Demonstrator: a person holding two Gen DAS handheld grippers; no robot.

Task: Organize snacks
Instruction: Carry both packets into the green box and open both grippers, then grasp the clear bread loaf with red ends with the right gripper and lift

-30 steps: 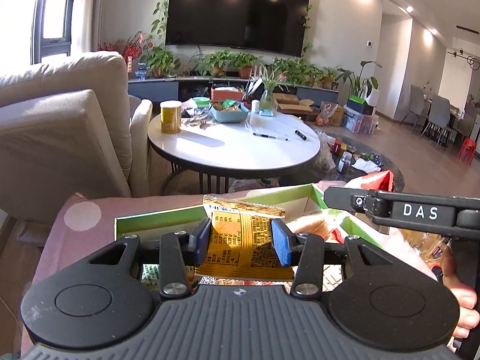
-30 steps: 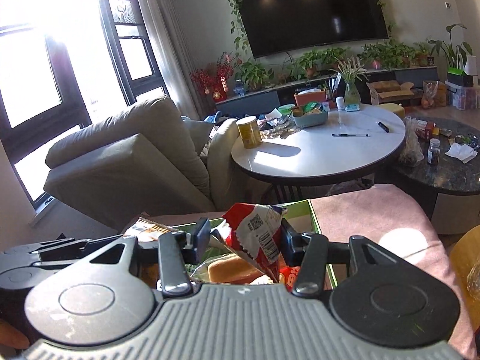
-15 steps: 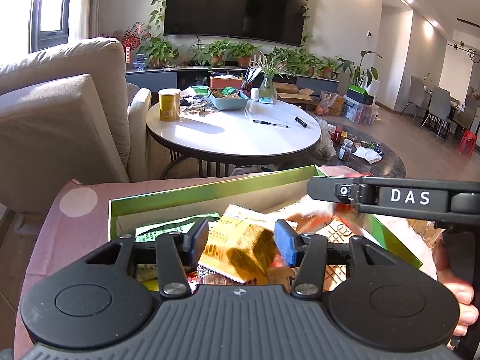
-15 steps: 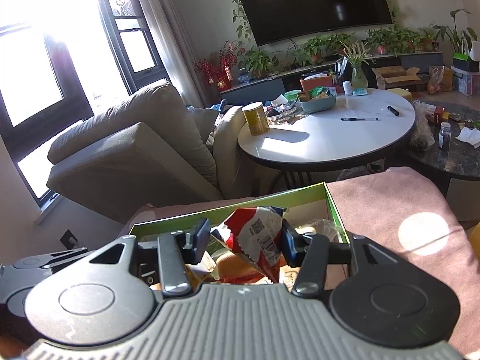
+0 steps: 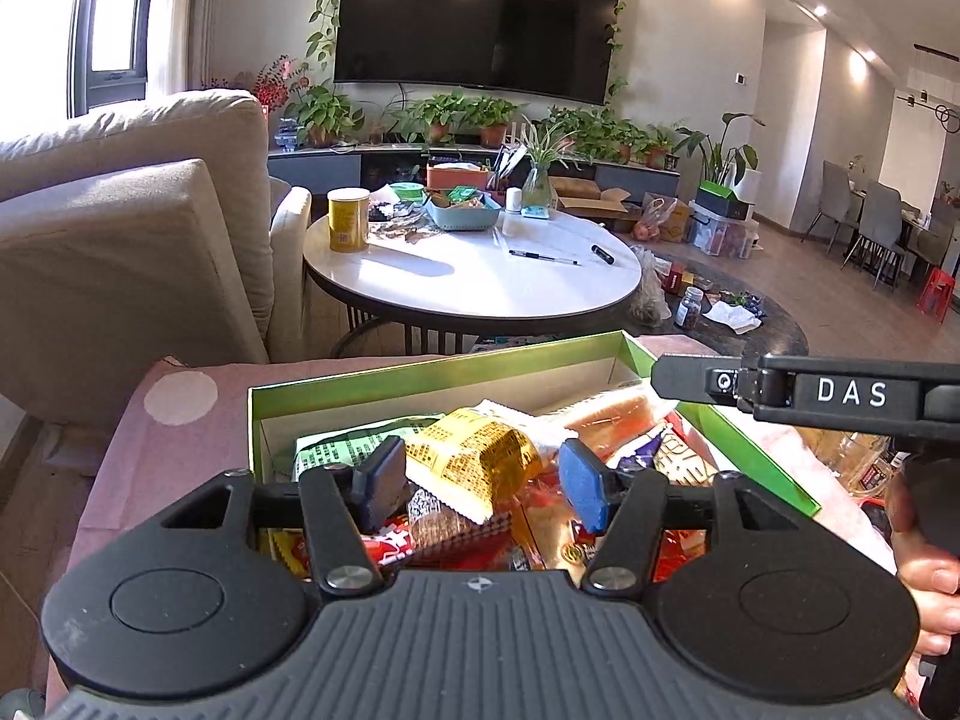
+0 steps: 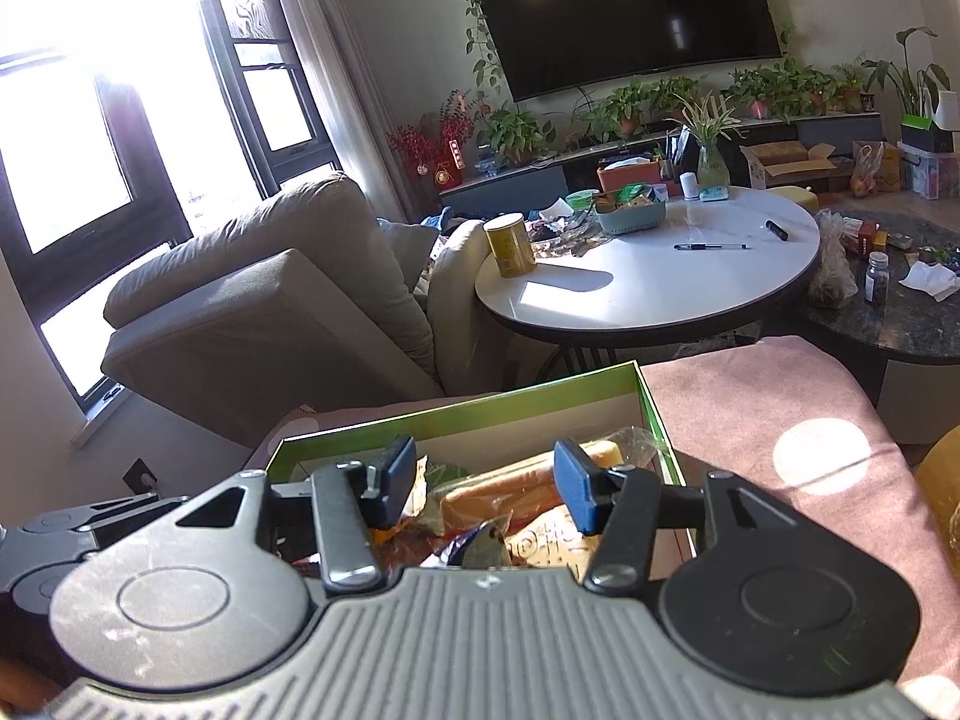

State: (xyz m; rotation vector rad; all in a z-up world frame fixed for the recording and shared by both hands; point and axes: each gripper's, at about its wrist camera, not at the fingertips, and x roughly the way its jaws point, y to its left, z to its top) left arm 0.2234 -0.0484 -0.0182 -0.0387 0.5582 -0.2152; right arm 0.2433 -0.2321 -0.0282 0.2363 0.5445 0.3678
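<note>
**Q:** Left wrist view: what does the box hold?

**A:** A green-rimmed cardboard box (image 5: 384, 381), on a pink-covered surface (image 5: 180, 438), is heaped with snacks: a yellow snack packet (image 5: 474, 456) on top, a green-printed packet (image 5: 342, 450) behind the left pad, a clear-wrapped bread roll (image 5: 606, 411) toward the right wall, red wrappers beneath. The left hand-held gripper (image 5: 483, 477) stands open above the pile, its pads clear of the yellow packet and holding nothing.

**Q:** And a second ago?

**A:** Then the pads were clamped on that yellow packet, upright above the box. It has since been let go and lies on the heap, its long axis running from near left to far right. The right hand-held gripper (image 5: 804, 390) crosses the frame's right edge.

**Q:** Right wrist view?

**A:** The same box (image 6: 456, 414), the bread roll (image 6: 522, 486) lying lengthwise between the pads, slanting up to the right. The right hand-held gripper (image 6: 486, 486) is open and empty; a second ago it pinched a red-and-white packet, now released. Beyond, a yellow canister (image 6: 510, 243) stands on the round white worktop (image 6: 660, 294).
</note>
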